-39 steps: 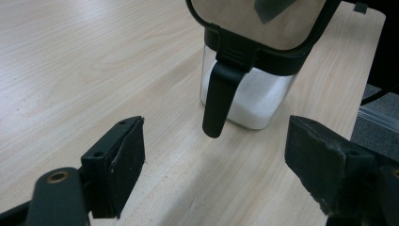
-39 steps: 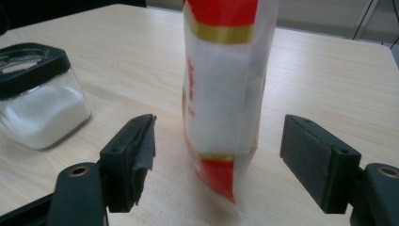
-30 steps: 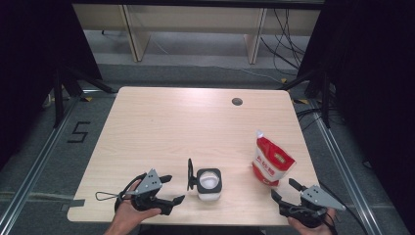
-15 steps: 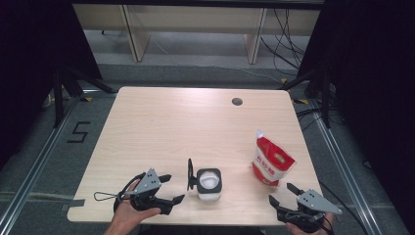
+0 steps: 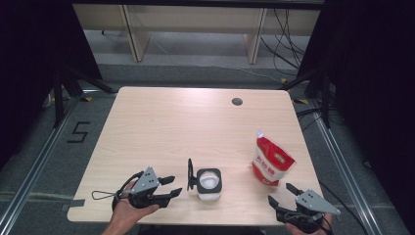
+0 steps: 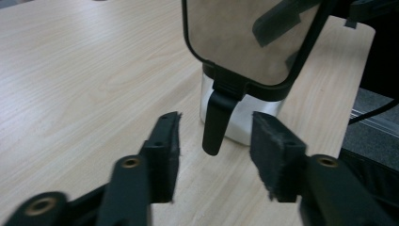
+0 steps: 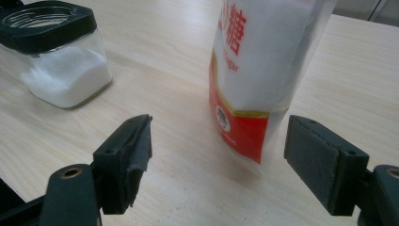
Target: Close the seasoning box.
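Note:
A square glass jar holding white sugar stands near the table's front edge, its black-framed lid flipped open and standing upright on its left side. A red and white sugar pouch stands upright to the jar's right. My left gripper is open just left of the jar, its jaws pointing at the lid and its hanging latch. My right gripper is open at the front right corner. The pouch stands just beyond its jaws, and the jar is off to their left.
The light wooden table has a round cable hole near its back edge. A floor marking "5" lies left of the table. Shelving legs and cables stand behind it.
My right gripper has drawn back toward the front right corner and its jaws now stand wider. The left gripper, jar and pouch have hardly moved.

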Motion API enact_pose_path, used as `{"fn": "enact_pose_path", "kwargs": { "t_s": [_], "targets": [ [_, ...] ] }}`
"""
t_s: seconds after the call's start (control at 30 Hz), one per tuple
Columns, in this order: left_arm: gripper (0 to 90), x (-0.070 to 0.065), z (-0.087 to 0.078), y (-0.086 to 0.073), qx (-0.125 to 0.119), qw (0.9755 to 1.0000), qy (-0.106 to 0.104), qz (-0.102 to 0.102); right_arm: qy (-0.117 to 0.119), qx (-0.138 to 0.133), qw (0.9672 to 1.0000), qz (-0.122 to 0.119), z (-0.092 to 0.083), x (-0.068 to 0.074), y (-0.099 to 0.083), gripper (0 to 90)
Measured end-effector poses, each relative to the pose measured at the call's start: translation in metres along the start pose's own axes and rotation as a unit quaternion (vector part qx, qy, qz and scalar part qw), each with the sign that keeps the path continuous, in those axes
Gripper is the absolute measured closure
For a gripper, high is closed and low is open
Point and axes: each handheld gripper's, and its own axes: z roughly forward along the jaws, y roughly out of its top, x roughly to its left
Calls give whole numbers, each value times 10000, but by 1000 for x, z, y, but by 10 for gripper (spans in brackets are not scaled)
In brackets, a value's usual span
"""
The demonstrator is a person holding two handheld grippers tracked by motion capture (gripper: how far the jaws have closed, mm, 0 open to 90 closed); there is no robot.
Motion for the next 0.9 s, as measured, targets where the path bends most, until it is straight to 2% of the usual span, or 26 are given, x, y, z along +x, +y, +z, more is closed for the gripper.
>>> {"fn": "enact_pose_path", "kwargs": {
  "t_s": [0.07, 0.1, 0.2, 0.27, 0.3, 0.33, 0.37, 0.4, 0.43, 0.47, 0.5, 0.53, 0.57, 0.7, 0.73, 0.77, 0.9],
  "targets": [
    [672, 2, -3, 4, -66, 9999, 50, 101, 38, 19, 10000, 39, 0, 0, 0, 248],
    [712, 3, -4, 6, -110, 9999, 69, 65, 43, 8, 10000, 48, 0, 0, 0, 248],
    [808, 4, -6, 14, -287, 9995, 96, 135, -47, -3, 10000, -17, -1, -1, 0, 248],
    [853, 2, -6, 18, -292, 9993, 54, 221, -21, 76, 9997, 242, -2, 2, 0, 249],
    [870, 1, -5, 20, -280, 9992, 6, 291, -40, -12, 10000, 21, -1, -1, 0, 249],
    [883, -1, -5, 22, -222, 9993, 0, 293, -37, 7, 10000, 68, -1, -1, 0, 249],
    [890, -3, -3, 24, -197, 9994, -46, 286, -4, -3, 10000, 51, -1, 0, 0, 249],
    [891, -3, -1, 25, -214, 9990, -115, 380, -1, -18, 10000, 74, -1, 0, 0, 249],
    [892, -5, 0, 26, -216, 9990, -149, 361, 1, -43, 10000, 59, -1, 0, 1, 249],
    [892, -5, 1, 28, -174, 9987, -149, 452, -30, -57, 10000, 30, -1, 0, 1, 249],
    [892, -5, 2, 30, -194, 9986, -146, 472, -28, 35, 9998, 195, -2, 3, 1, 249],
    [892, -5, 1, 31, -179, 9986, -131, 480, -26, 10, 9999, 170, -1, 3, 0, 249],
    [892, -5, 2, 31, -218, 9985, -141, 478, 26, -9, 10000, 46, 0, 1, 0, 249],
    [893, -5, 0, 34, -230, 9983, -121, 519, 45, 8, 10000, 59, 0, 2, 1, 249],
    [892, -7, 0, 35, -235, 9987, -100, 433, 57, 7, 10000, 41, 0, 2, 1, 249],
    [892, -6, 0, 37, -256, 9983, -107, 517, 37, 12, 10000, 45, 0, 2, 1, 249],
    [892, -8, -1, 41, -258, 9980, -124, 564, 35, 3, 10000, 22, 0, 1, 1, 249]
  ]
}}
